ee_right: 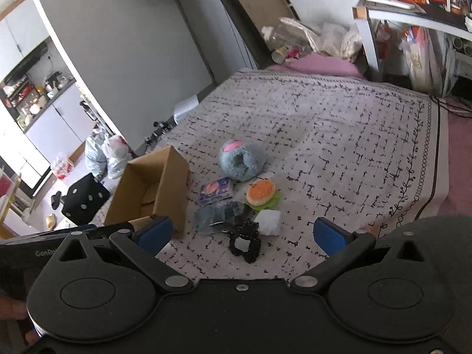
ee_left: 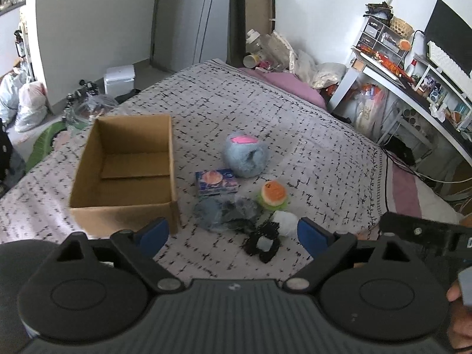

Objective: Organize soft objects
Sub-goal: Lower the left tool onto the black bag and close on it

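An empty cardboard box stands on the patterned bedspread. To its right lie a fluffy blue plush, a small blue tissue pack, a burger-shaped plush, a clear bag of dark fabric, a white soft pad and a black scrunchie. My left gripper is open above the near edge of the pile. My right gripper is open over the scrunchie, holding nothing.
A pink pillow and piled bags lie at the head of the bed. A white desk with clutter stands right of the bed. Bags and a black dice cushion sit on the floor to the left.
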